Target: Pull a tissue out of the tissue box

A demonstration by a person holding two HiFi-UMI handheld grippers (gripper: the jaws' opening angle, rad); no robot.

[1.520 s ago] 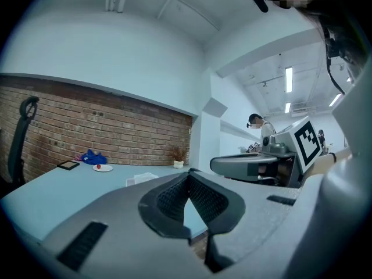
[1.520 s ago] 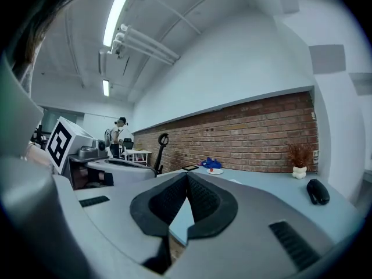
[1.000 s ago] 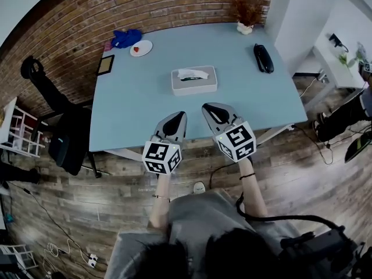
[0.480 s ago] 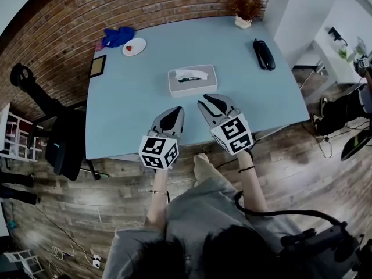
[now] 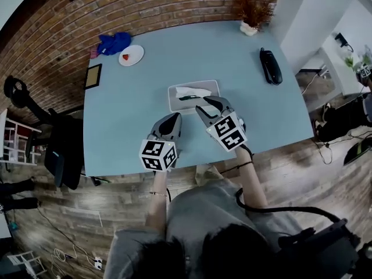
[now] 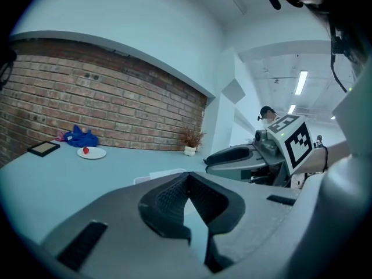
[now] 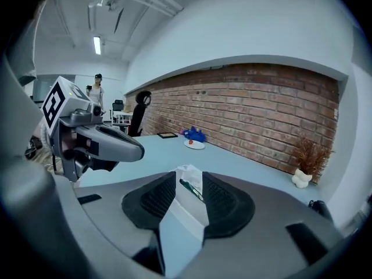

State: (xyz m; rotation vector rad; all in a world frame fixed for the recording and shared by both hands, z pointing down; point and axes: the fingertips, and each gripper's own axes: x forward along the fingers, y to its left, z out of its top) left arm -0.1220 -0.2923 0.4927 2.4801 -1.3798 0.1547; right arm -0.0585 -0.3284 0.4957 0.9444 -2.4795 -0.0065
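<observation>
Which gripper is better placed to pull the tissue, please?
Right: the right gripper, jaws just opening and empty, points at the white tissue atop the grey box; the shut left gripper sits back.

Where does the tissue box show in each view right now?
Head view: tissue box mid-picture, just beyond the right gripper.
Left gripper view: low centre, peeking over the jaws.
Right gripper view: centre, in the gap between jaws that have just been opening; not gripped.
Shared landmark: white plate holding a red item.
</observation>
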